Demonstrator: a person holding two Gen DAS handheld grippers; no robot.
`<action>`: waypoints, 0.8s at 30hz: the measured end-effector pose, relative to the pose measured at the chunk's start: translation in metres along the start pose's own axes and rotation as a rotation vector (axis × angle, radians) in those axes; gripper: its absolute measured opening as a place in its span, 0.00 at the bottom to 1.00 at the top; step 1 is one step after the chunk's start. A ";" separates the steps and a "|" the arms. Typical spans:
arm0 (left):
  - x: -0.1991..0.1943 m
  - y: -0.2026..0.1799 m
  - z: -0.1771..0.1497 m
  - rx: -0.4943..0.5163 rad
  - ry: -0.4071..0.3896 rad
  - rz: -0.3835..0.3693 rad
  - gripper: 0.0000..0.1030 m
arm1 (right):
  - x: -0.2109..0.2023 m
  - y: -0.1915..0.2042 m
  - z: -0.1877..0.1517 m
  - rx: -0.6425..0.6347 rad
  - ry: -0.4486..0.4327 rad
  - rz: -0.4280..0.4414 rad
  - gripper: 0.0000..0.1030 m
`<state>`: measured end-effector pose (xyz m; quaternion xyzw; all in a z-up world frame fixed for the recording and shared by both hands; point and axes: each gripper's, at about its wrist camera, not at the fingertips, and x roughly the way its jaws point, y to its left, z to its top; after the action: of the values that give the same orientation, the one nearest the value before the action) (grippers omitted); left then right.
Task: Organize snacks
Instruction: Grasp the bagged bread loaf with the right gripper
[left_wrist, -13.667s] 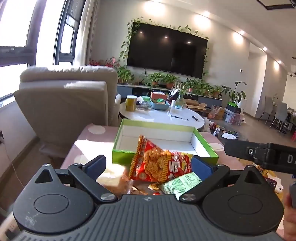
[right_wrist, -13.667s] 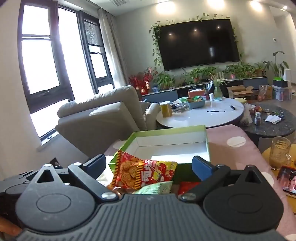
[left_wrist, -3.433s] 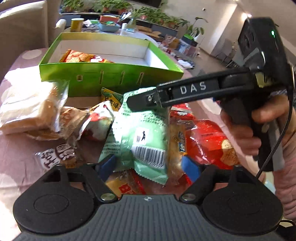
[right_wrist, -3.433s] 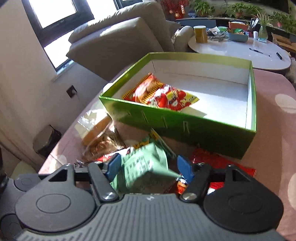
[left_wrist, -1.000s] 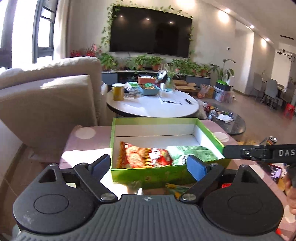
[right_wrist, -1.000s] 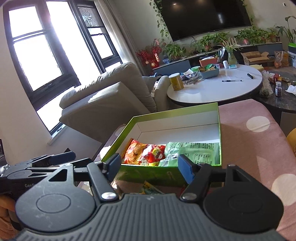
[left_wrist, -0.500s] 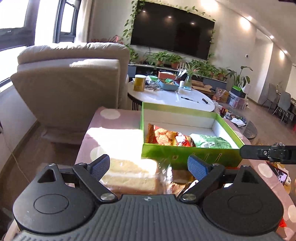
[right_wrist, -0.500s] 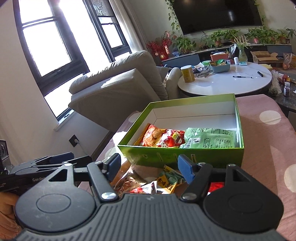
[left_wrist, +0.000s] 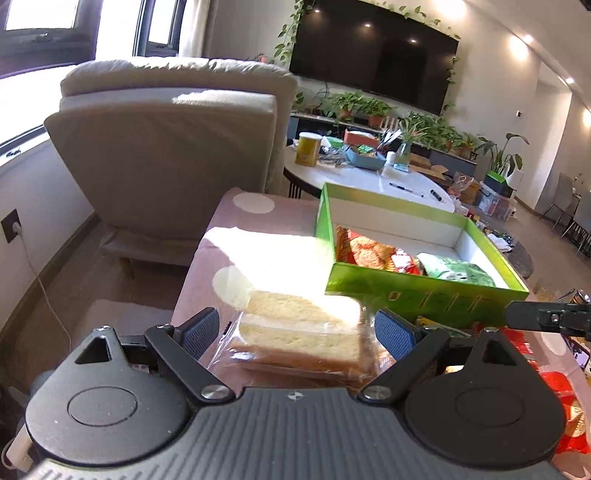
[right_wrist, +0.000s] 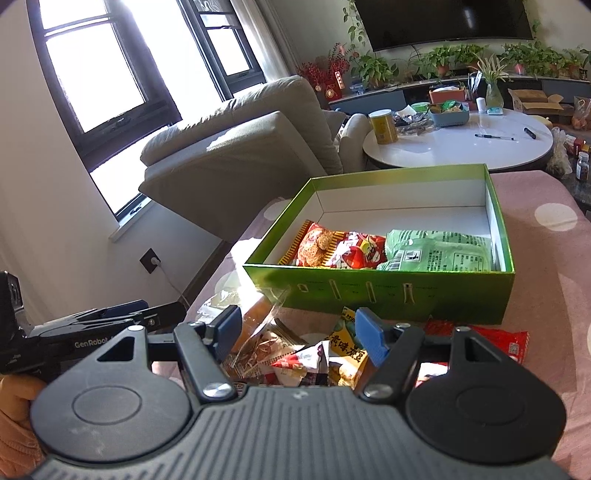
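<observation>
Box: I see the glossy green cardboard box (right_wrist: 388, 291), white inside, on the pink dotted desk (right_wrist: 546, 280); a crinkly red biscuit packet (right_wrist: 332, 247) and green packet (right_wrist: 439, 251) lie in it.
Left gripper (left_wrist: 297, 328): jaws wide, flanking the clear-wrapped sandwich (left_wrist: 299, 332); contact unclear.
Right gripper (right_wrist: 297, 330): jaws wide, empty over the loose wrappers (right_wrist: 314, 358).
Change: box sits further right than a second ago.
Hidden: wrappers partly covered.

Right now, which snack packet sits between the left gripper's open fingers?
The clear-wrapped sandwich bread, pale slices on the table before the green box; the other loose packets are coloured foil.
</observation>
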<state>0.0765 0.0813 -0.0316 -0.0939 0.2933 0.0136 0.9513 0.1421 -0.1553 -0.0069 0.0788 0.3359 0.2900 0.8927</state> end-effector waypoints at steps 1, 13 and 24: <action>0.003 0.003 0.000 -0.006 0.007 0.005 0.88 | 0.002 0.001 0.000 0.001 0.006 0.002 0.76; 0.029 0.033 -0.009 -0.049 0.027 -0.004 0.88 | 0.047 0.029 0.003 -0.018 0.107 0.034 0.76; 0.058 0.048 -0.015 -0.034 0.063 -0.149 0.88 | 0.093 0.046 0.016 0.021 0.175 0.016 0.77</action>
<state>0.1122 0.1236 -0.0844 -0.1318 0.3151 -0.0555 0.9382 0.1867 -0.0635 -0.0307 0.0651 0.4148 0.2994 0.8568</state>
